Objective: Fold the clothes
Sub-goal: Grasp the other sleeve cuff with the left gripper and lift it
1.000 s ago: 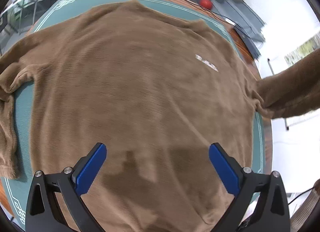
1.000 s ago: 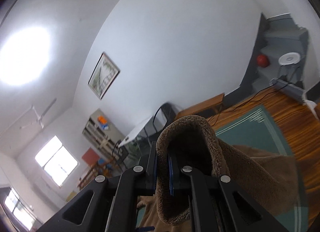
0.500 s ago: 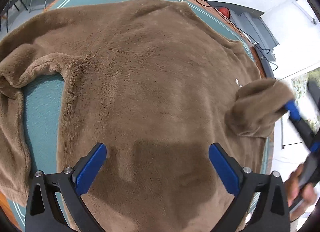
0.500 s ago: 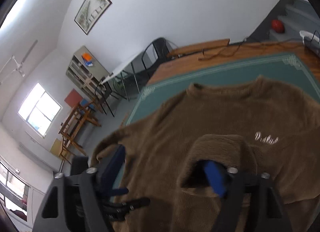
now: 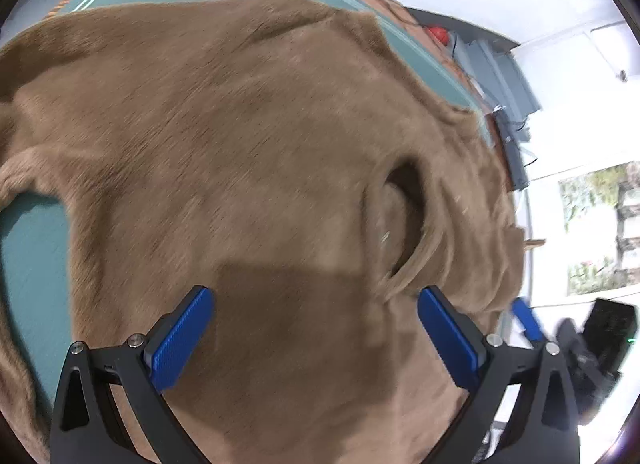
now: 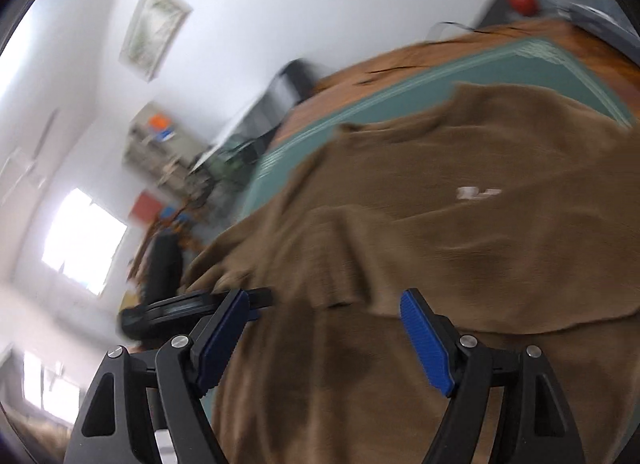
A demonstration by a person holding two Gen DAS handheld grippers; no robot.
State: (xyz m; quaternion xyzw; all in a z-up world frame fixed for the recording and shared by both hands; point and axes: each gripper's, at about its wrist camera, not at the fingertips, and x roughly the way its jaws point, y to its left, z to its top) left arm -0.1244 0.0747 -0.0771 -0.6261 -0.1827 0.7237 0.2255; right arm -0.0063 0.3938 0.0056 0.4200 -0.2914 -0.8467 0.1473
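A fluffy brown fleece sweater [image 5: 248,151] is spread flat over a teal green mat [image 5: 32,264] on a wooden table [image 6: 404,59]. One sleeve [image 5: 424,223] is laid folded across the body. The left gripper [image 5: 314,328] and right gripper [image 6: 324,328] are held released above the fabric, nothing grasped.

Blur and cut-offs around the brown sweater [image 5: 240,143]

Its hem and one sleeve run off the left wrist view's lower and left edges; the white chest mark [image 6: 478,192] on the sweater smears unreadably, and the shelf [image 6: 160,143] beyond the sweater is blurred.
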